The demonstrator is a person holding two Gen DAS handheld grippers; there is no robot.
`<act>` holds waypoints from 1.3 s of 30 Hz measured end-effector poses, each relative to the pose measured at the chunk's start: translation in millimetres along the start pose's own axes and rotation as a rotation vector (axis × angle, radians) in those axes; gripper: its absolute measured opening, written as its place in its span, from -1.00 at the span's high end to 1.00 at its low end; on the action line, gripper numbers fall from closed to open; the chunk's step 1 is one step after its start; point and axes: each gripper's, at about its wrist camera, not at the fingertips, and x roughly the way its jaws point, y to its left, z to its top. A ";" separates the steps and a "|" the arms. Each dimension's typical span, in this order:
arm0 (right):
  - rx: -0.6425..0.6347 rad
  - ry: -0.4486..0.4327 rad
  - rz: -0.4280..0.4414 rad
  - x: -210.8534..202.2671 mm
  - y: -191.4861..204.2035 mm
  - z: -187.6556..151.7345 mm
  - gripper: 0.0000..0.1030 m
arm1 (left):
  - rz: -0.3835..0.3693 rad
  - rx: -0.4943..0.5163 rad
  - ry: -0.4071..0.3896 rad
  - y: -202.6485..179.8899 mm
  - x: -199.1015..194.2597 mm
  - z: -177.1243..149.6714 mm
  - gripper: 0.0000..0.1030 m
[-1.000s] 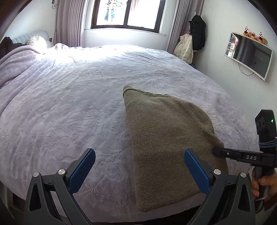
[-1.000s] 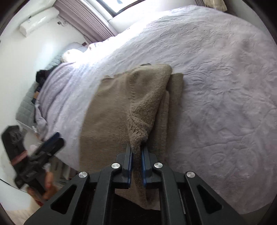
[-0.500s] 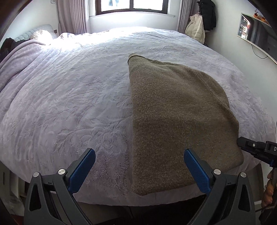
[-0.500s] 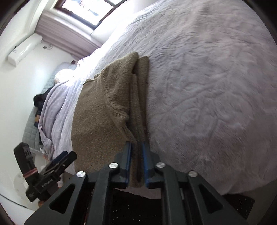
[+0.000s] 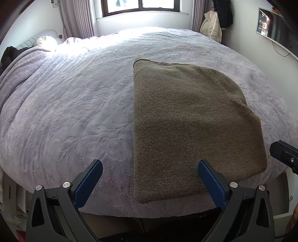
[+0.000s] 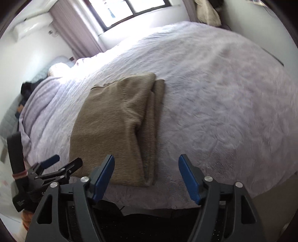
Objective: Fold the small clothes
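Left wrist view
Garment: 1 olive-brown knitted sweater, folded to a flat rectangle, lying on the pale lilac embossed plush bedspread, right of centre; near edge reaches the bed's front edge.
Left gripper: black frame w/ 2 blue-padded fingers, spread wide, holding nothing; right pad overlaps the sweater's near right part in frame, contact can't tell.
Right gripper: only 1 black-and-blue tip shows at the right edge, beside the sweater's right side, apart from it.
Windows: 1 dark-framed window at back.
Curtains: 2 mauve panels, 1 each side.
Coats: 2 hanging at right back, 1 cream, 1 black.
Wall screen: 1 curved dark TV on right wall.
Pillow: 1 pale pillow at far left.

Right wrist view
Garment: same sweater; stacked layers visible along its right edge, top layer set back from the lower one; no contact w/ either tool.
Right gripper: 2 blue pads wide apart, empty, over the sweater's near right corner and the bedspread.
Left gripper: seen at lower left, fingers apart, nothing between; a hand partly visible under it, mostly hidden.
AC unit: 1 white wall unit upper left.
Dark clothes: 1 blurred heap by the headboard.
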 end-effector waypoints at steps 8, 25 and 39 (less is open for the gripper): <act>-0.043 -0.032 -0.003 6.7 24.6 2.9 -0.99 | 0.015 -0.011 0.003 -1.1 -3.0 1.3 -0.99; -0.020 0.075 -0.076 22.6 26.2 10.0 -0.99 | 0.034 -0.016 0.050 2.9 6.6 8.9 -0.99; -0.011 0.118 -0.097 32.2 27.9 10.0 -0.99 | 0.029 -0.020 0.068 8.7 10.6 8.3 -0.99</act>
